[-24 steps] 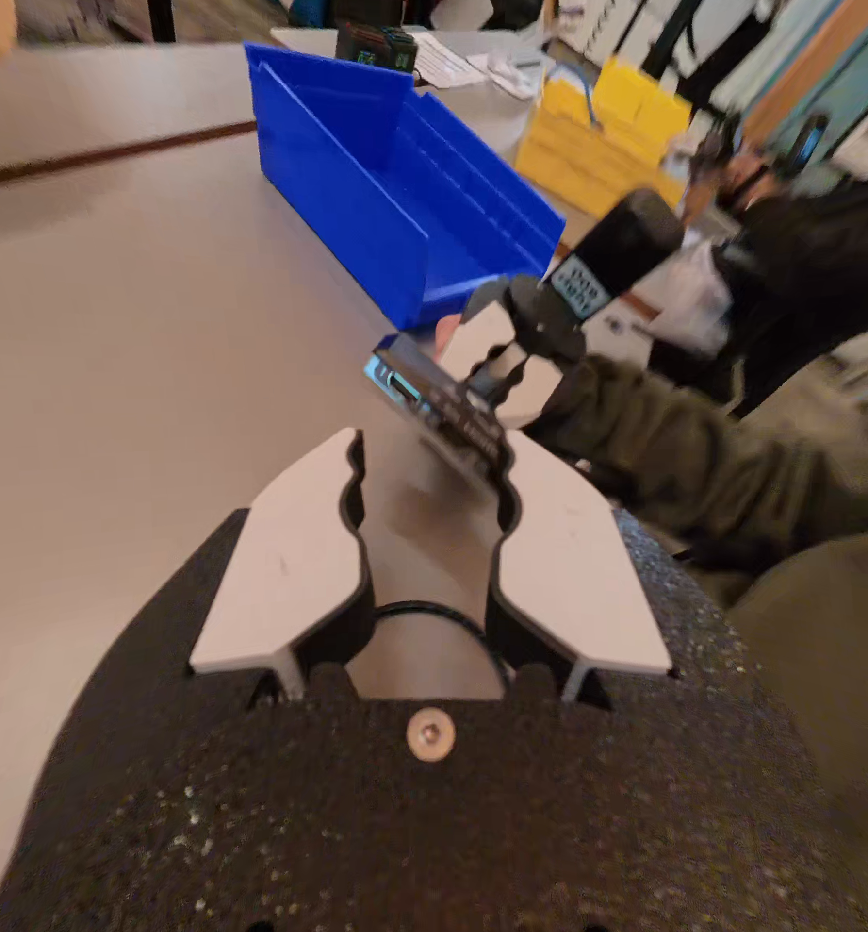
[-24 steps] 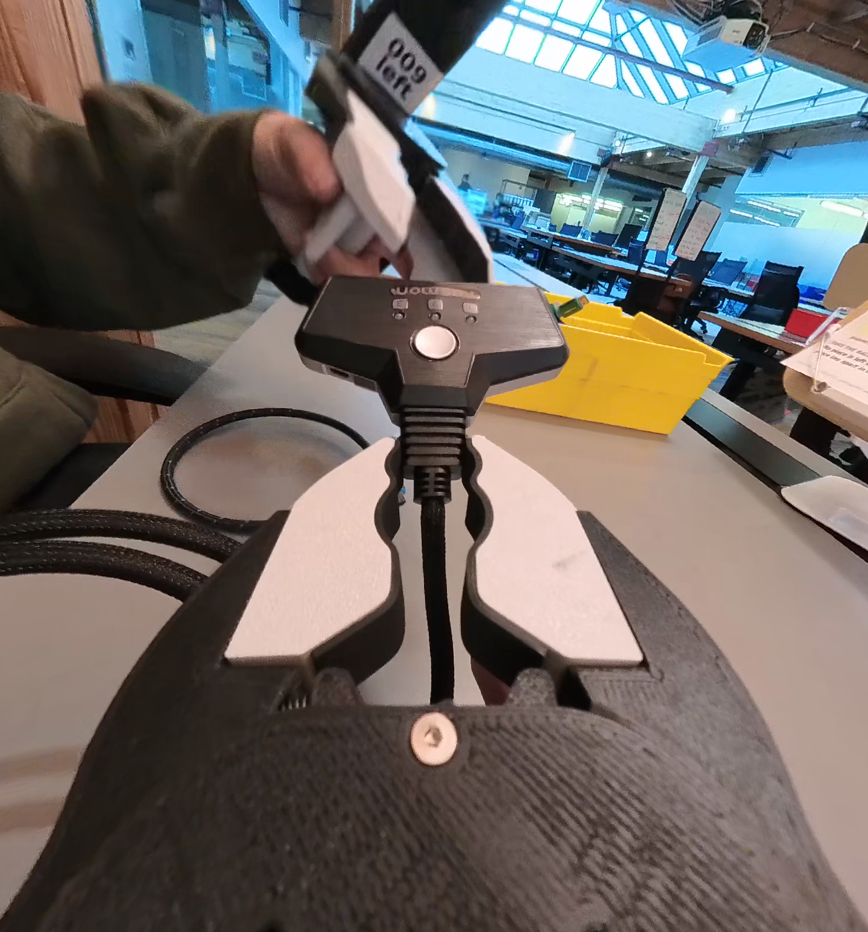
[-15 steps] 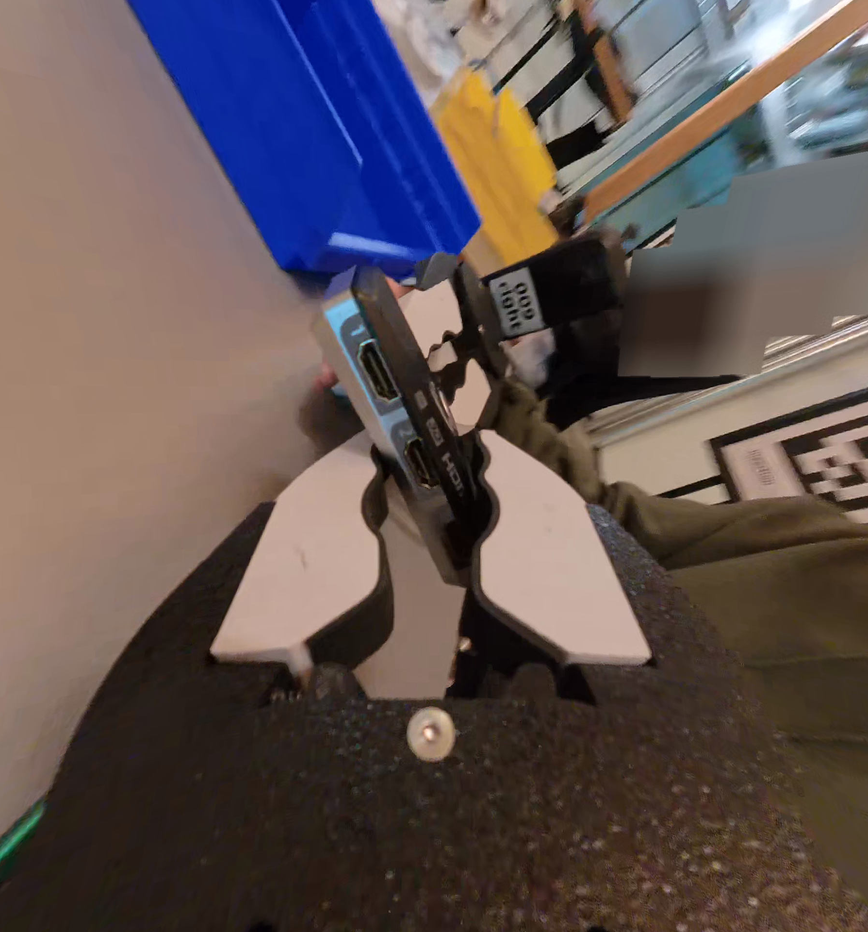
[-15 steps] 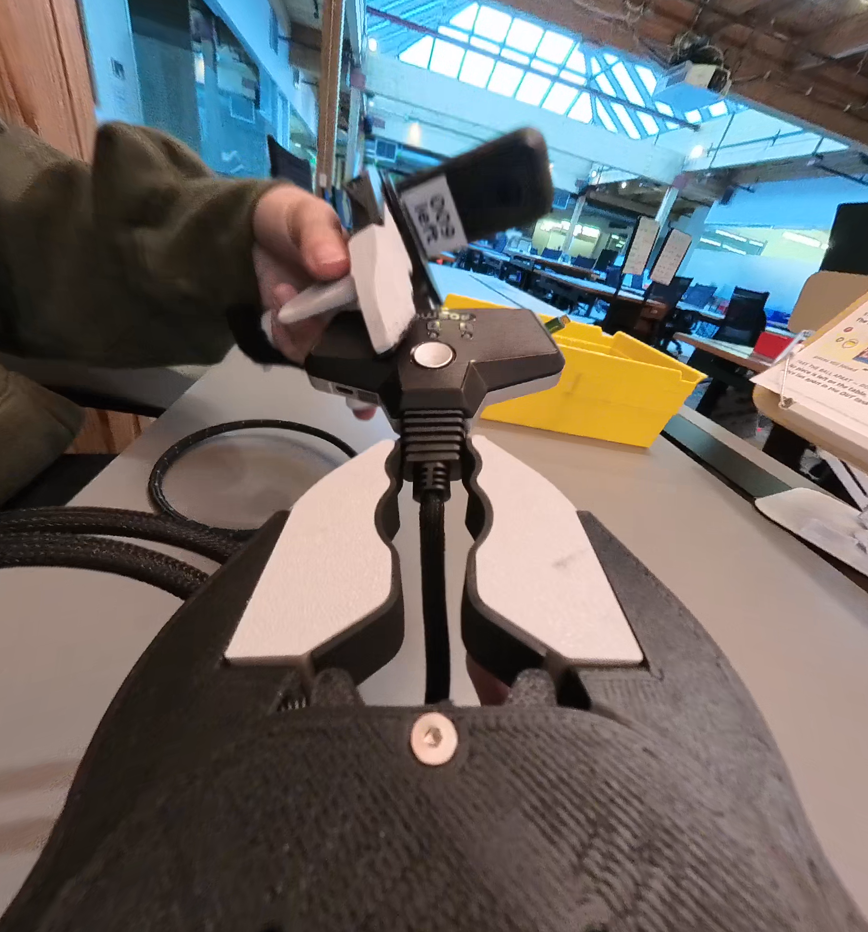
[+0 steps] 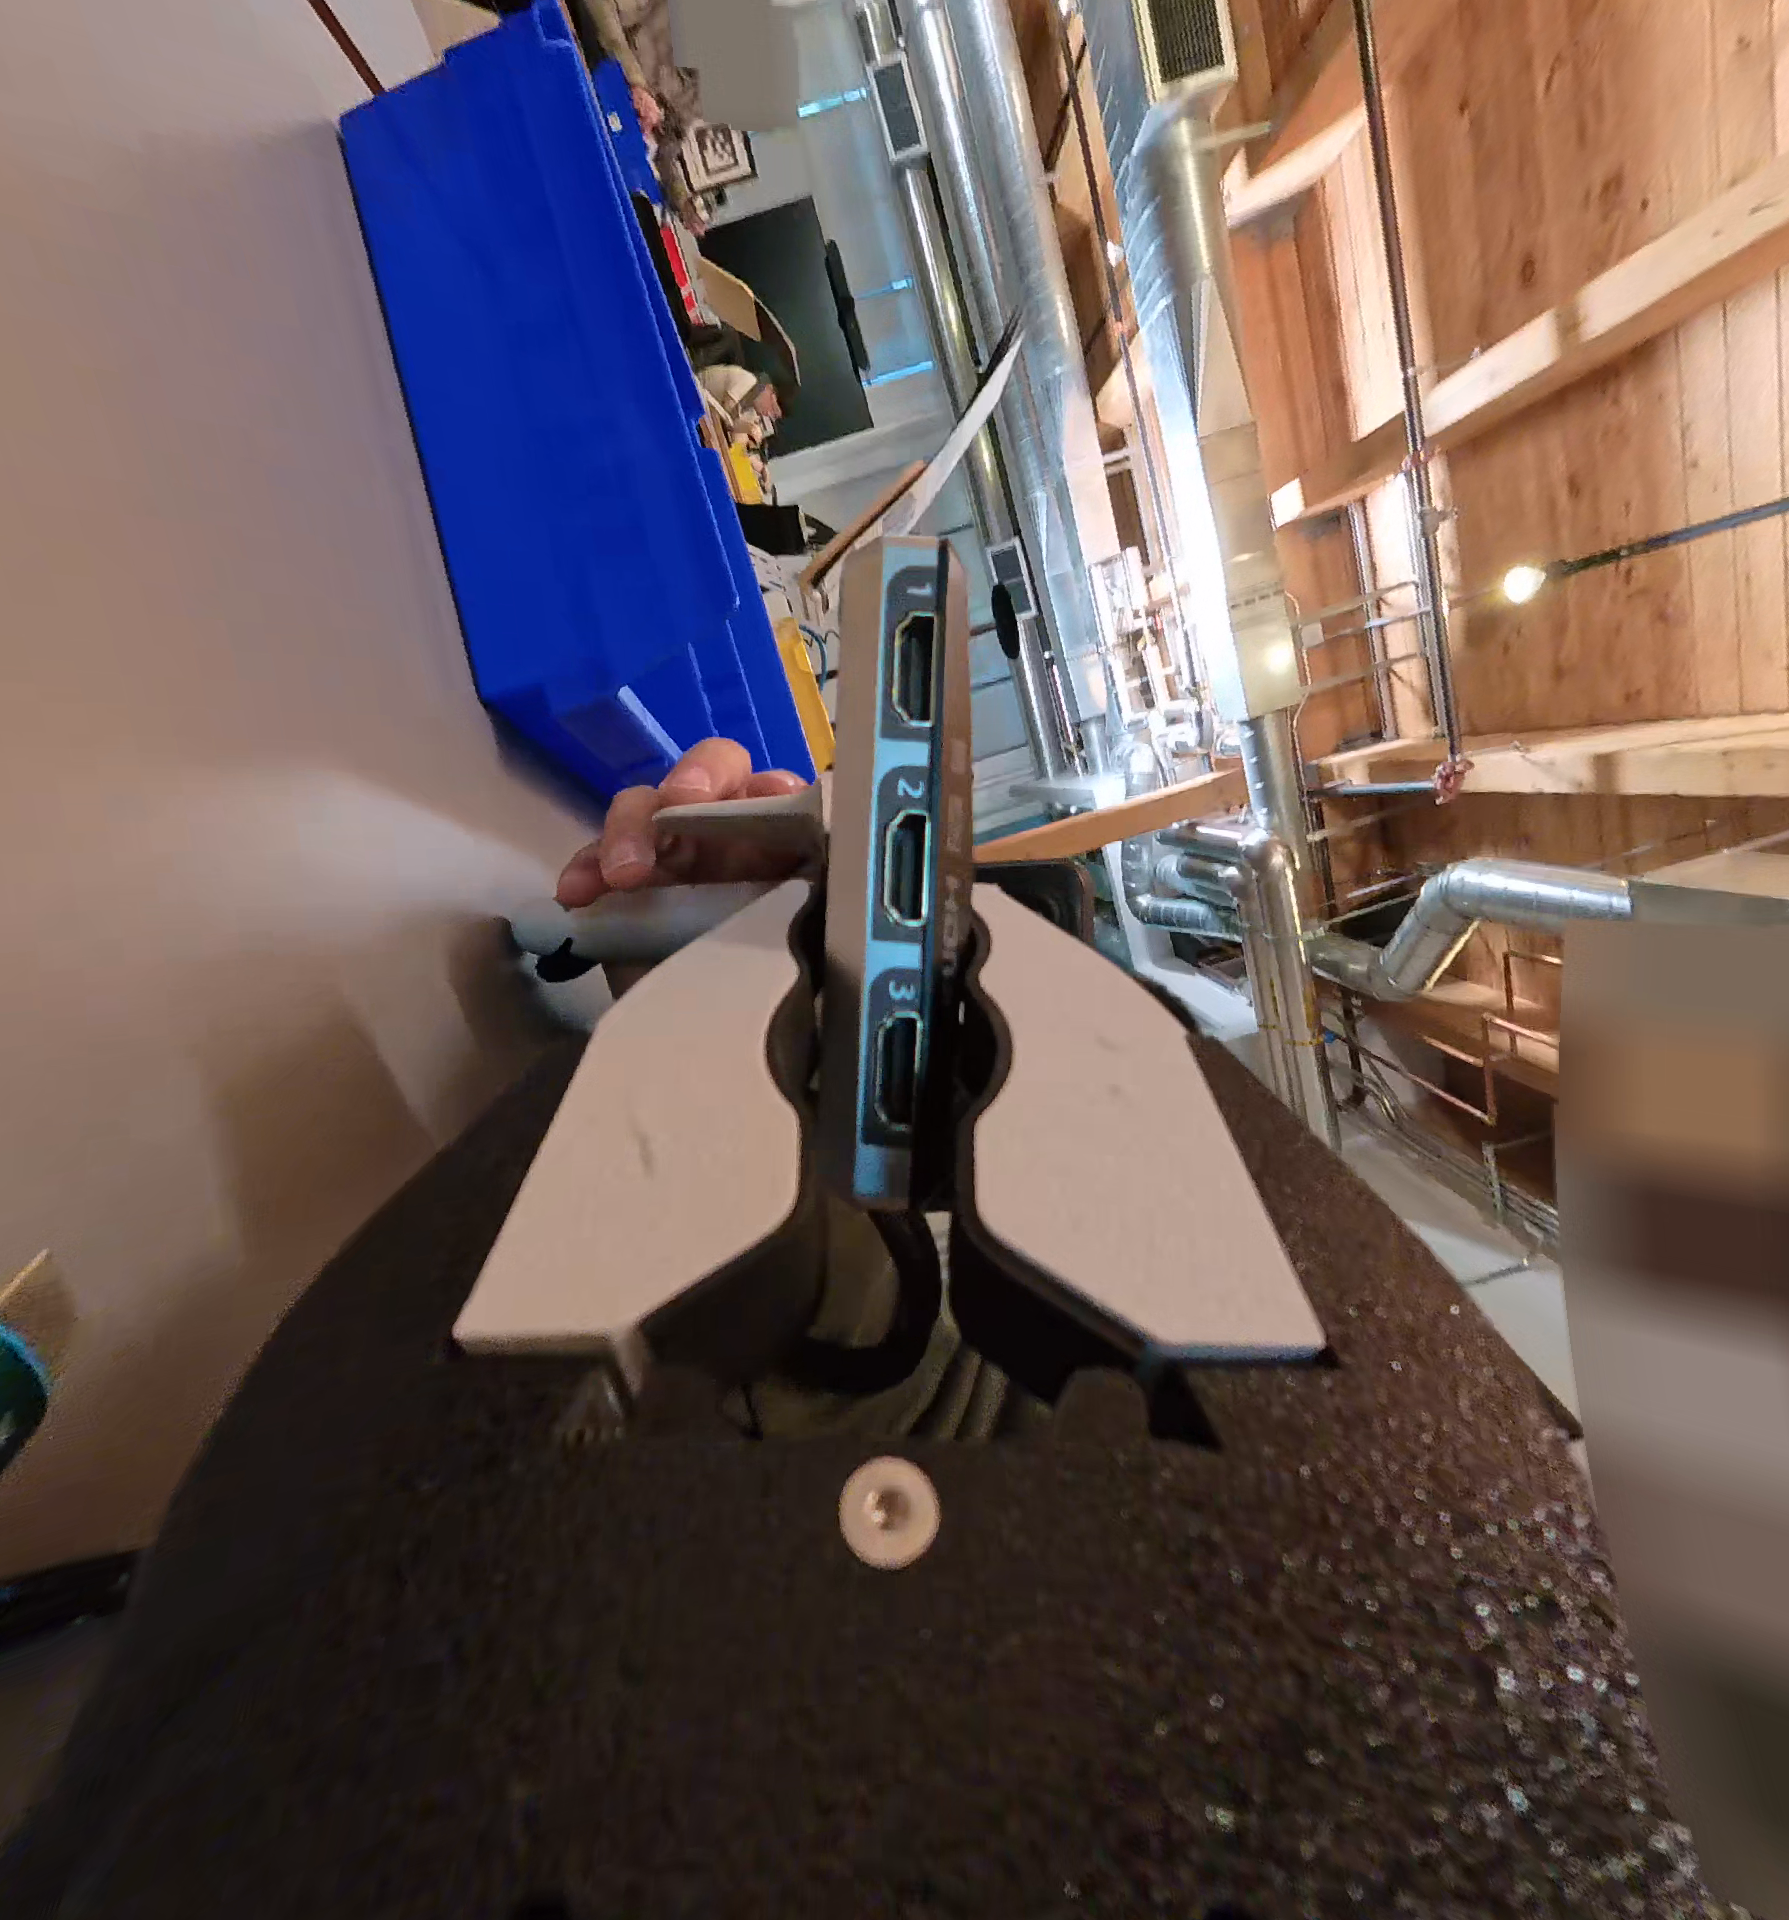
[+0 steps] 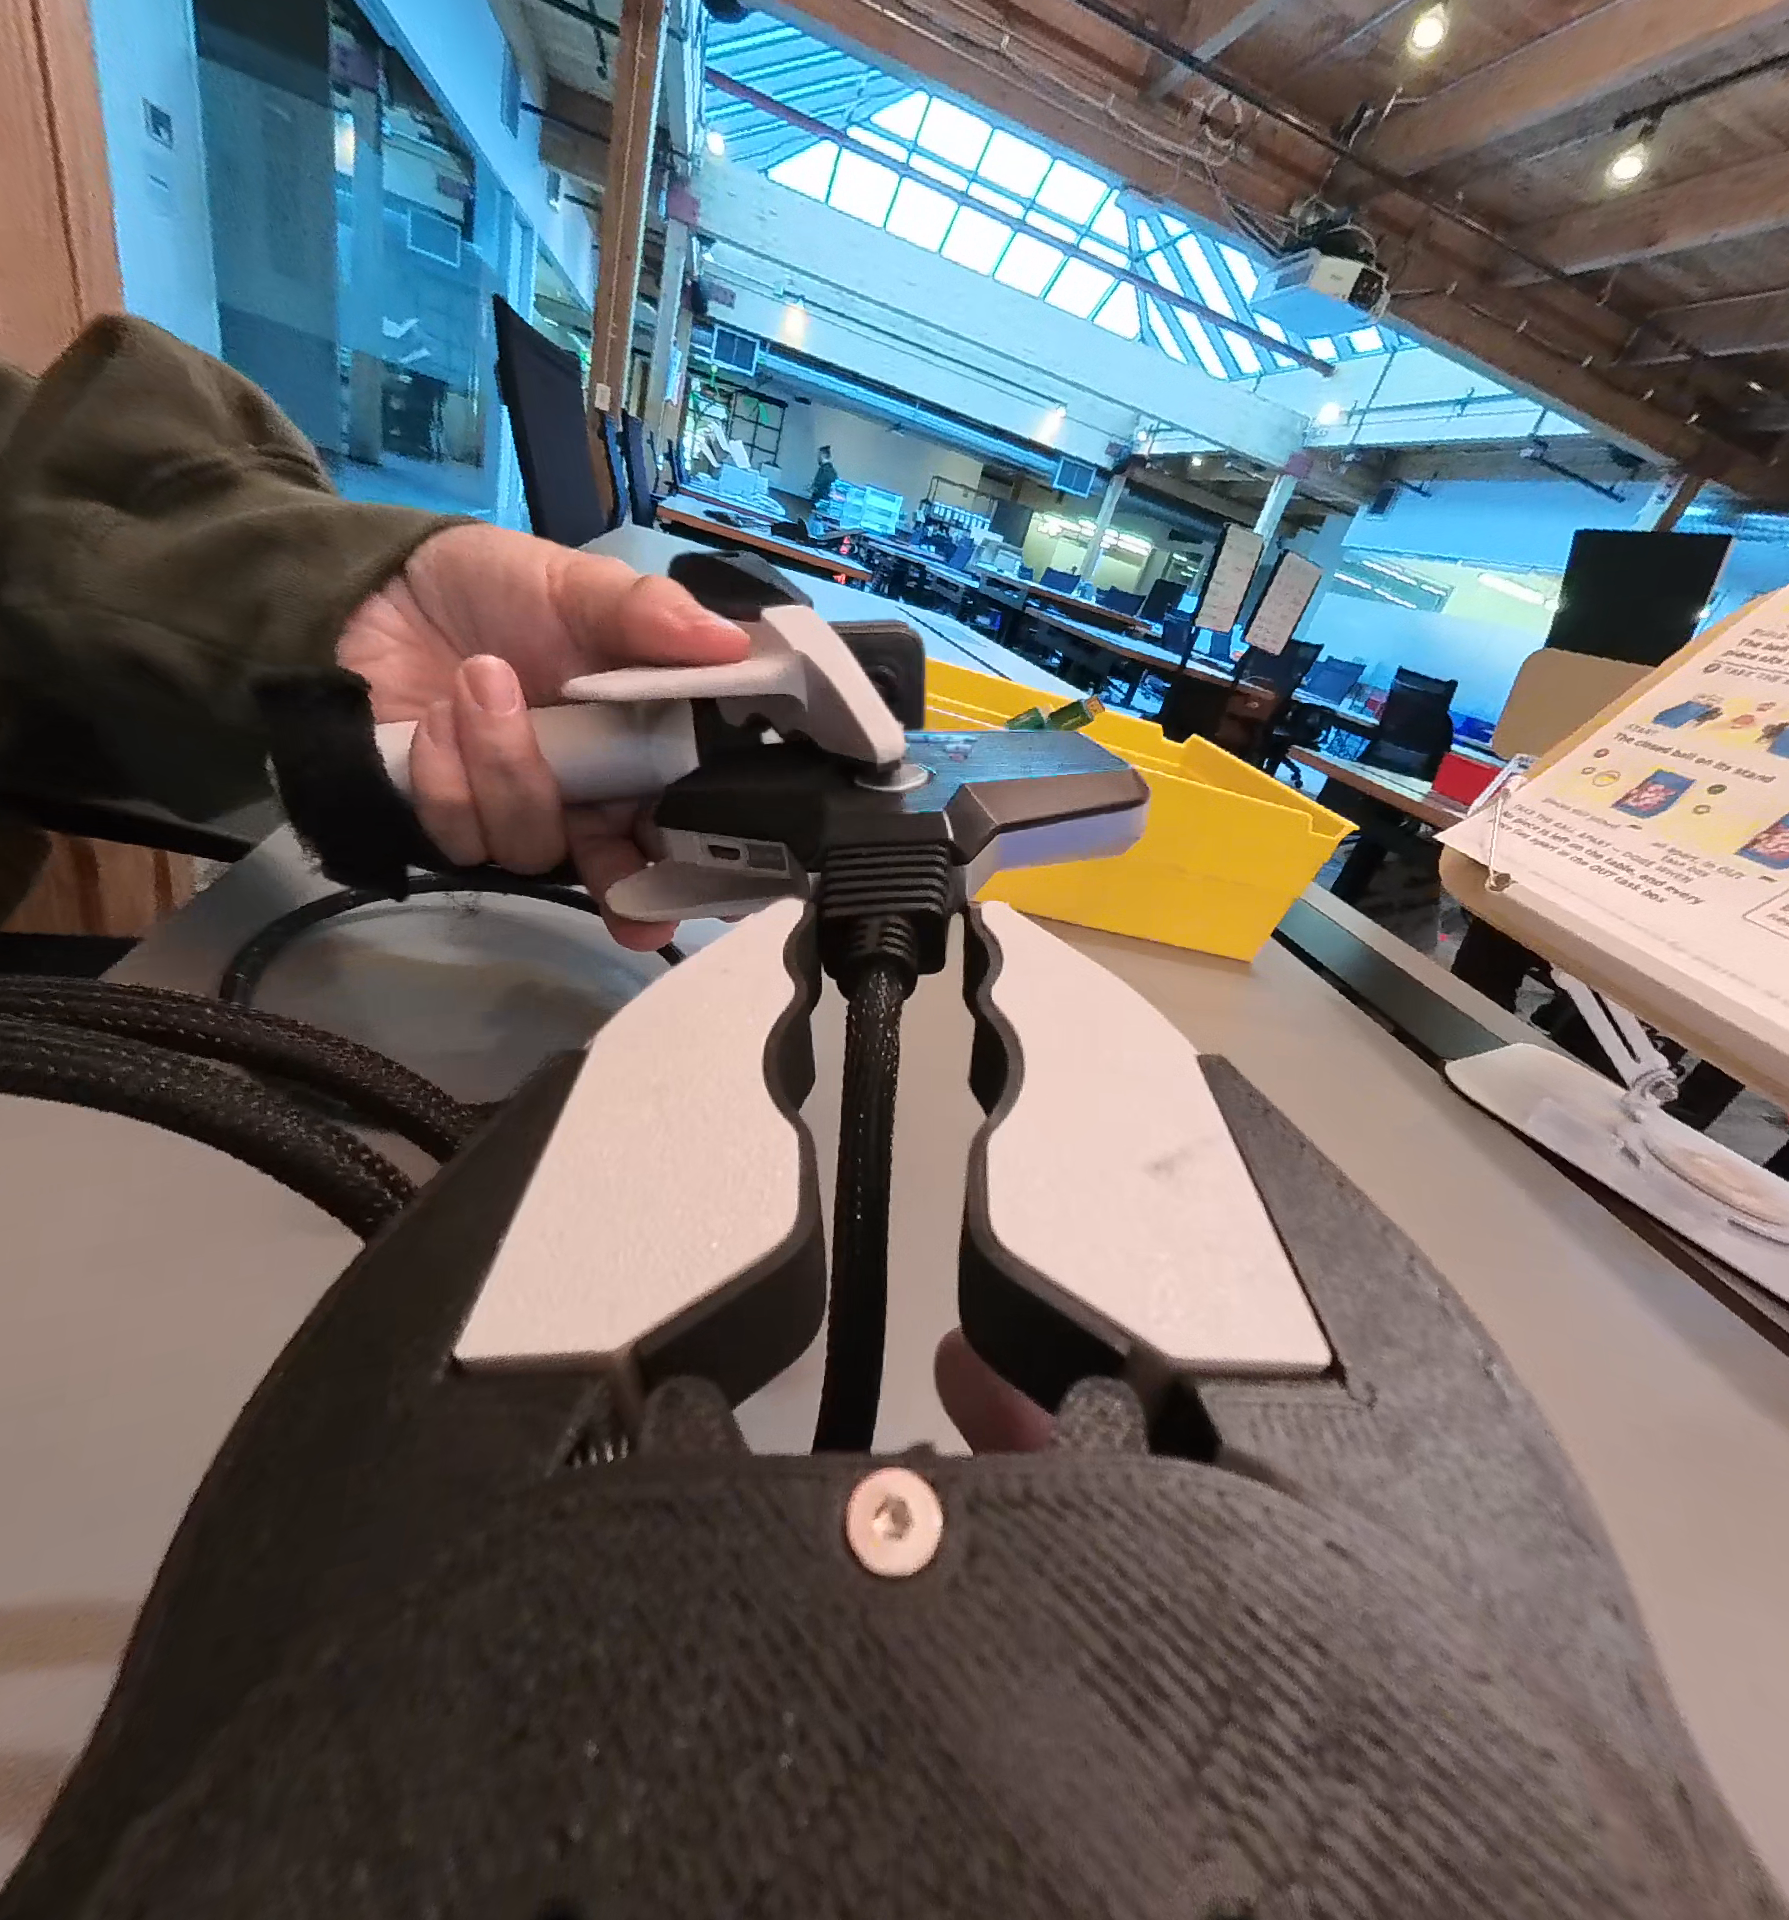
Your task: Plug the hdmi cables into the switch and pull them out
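Note:
The black HDMI switch is held in the air over the grey table. My right gripper is shut on the ribbed collar where the switch's braided black cable leaves the body. My left gripper comes in from the left, rolled on its side, with one finger on the switch's top face and one beneath. In the left wrist view my left gripper is shut on the switch, whose edge with three empty ports faces the camera. A right gripper finger and a hand show behind it.
A blue bin stands on the table beyond the switch. A yellow bin sits behind it in the right wrist view. Coiled black braided cables lie at the left. An instruction sheet on a stand is at the right.
My left gripper came in open, rolled onto its side and closed on the switch body. My right gripper kept its hold on the cable collar and barely moved.

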Motion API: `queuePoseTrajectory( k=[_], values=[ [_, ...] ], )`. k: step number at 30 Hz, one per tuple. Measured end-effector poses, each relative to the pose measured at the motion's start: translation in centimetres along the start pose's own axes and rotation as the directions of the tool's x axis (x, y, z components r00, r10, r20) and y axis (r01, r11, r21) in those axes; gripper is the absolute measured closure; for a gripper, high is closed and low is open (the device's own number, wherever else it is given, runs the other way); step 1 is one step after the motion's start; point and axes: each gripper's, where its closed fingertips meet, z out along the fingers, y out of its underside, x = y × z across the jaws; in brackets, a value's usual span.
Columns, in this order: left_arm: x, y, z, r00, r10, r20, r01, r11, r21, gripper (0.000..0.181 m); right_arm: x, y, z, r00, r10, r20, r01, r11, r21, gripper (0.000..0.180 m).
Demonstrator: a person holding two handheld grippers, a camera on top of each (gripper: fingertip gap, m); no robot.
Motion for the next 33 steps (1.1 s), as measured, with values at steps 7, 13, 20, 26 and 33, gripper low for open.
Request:
queuePoseTrajectory(
  k=[7, 13, 20, 26, 33],
  values=[
    [0.1, -0.2, 0.1, 1.000, 0.009, 0.019, -0.009, 0.999, 0.038, 0.159, 0.2, -0.1, -0.1, 1.000, -0.013, -0.025, 0.014, 1.000, 0.012, 0.153],
    [0.0, -0.3, 0.2, 1.000, -0.005, 0.010, 0.004, 0.998, 0.059, 0.159, 0.2, -0.4, -0.3, 0.999, -0.015, -0.029, 0.016, 0.999, 0.034, 0.153],
    [-0.5, -0.8, -0.1, 1.000, -0.022, 0.021, 0.020, 0.996, 0.090, 0.159, 0.3, -0.6, -0.2, 1.000, -0.005, -0.028, 0.006, 0.998, 0.056, 0.158],
    [-0.4, -1.1, -0.2, 0.999, 0.002, 0.053, -0.008, 0.994, 0.105, 0.159, 0.6, -0.4, 0.0, 0.998, -0.012, -0.058, 0.014, 0.999, 0.034, 0.158],
    [-0.3, -1.3, -0.1, 0.997, 0.018, 0.079, -0.027, 0.993, 0.112, 0.159, 0.7, -0.3, 0.1, 0.998, 0.001, -0.068, 0.000, 1.000, 0.026, 0.157]
  ],
)
